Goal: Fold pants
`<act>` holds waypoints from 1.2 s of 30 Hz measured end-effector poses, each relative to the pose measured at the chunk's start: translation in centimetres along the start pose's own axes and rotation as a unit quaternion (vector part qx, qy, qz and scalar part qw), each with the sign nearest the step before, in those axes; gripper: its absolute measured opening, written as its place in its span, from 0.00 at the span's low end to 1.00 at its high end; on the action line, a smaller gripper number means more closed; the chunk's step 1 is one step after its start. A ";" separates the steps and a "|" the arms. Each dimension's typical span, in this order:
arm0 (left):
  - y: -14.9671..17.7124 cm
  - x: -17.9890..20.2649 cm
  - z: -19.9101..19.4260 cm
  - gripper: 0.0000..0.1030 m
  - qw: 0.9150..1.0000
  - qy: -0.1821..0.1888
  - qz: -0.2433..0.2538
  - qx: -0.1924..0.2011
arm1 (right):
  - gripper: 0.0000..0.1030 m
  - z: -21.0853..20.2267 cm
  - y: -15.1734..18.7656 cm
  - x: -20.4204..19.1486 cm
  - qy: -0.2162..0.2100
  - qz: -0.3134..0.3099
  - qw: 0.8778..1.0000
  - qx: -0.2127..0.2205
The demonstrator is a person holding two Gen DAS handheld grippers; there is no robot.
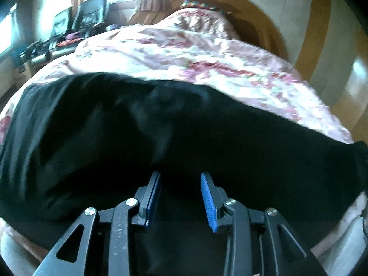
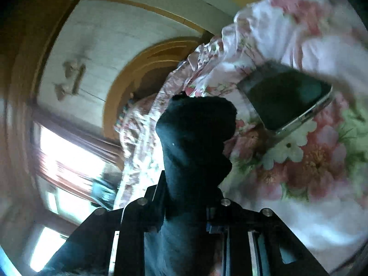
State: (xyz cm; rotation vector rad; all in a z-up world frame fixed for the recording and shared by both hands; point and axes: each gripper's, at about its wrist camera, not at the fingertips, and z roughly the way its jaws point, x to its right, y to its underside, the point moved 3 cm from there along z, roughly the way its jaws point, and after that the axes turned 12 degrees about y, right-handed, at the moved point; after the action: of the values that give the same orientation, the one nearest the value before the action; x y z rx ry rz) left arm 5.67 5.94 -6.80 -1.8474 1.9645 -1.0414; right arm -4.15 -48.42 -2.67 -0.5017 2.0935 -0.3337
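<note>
Between the right claw (image 2: 188, 197), clamped tight, black pants (image 2: 195, 138); beneath the left claw (image 1: 180, 197), apart, more cloth.

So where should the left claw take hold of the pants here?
At the near edge of the pants, straight ahead of the left claw, coming in low from the bed's near side. The cloth lies flat and wide across the floral quilt, so only an edge gives the fingers something to pinch. The right claw already grips a bunched end.
</note>
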 end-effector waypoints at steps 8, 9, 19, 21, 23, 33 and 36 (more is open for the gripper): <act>-0.1 -0.8 -0.4 0.41 1.000 0.007 -0.014 0.000 | 0.24 -3.9 2.1 -8.1 0.006 -0.113 0.993 0.031; -0.1 -0.9 -0.5 0.41 1.000 0.009 -0.017 0.001 | 0.24 -4.2 2.5 -9.4 0.002 -0.127 0.991 0.033; -1.0 -2.7 -2.5 0.41 0.997 0.028 -0.057 0.039 | 0.24 -5.2 9.4 -20.4 -0.057 -0.256 0.965 0.018; -1.2 -2.9 -3.0 0.41 0.996 0.028 -0.061 0.050 | 0.24 -4.7 11.1 -21.6 -0.061 -0.283 0.957 0.012; -1.3 -3.0 -3.2 0.41 0.996 0.031 -0.062 0.055 | 0.24 -4.2 13.3 -22.8 -0.064 -0.308 0.949 0.001; -1.2 -3.1 -3.0 0.41 0.997 0.026 -0.060 0.048 | 0.25 -0.2 23.2 -25.4 -0.083 -0.397 0.910 -0.091; -1.2 -3.0 -3.0 0.41 0.997 0.029 -0.060 0.048 | 0.25 1.2 25.1 -25.0 -0.075 -0.415 0.900 -0.110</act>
State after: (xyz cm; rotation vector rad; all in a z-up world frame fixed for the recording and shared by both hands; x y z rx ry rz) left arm 5.22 9.83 -4.78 -1.9237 1.8181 -1.2170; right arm 3.46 -14.58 4.47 -1.5114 1.6737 -0.5189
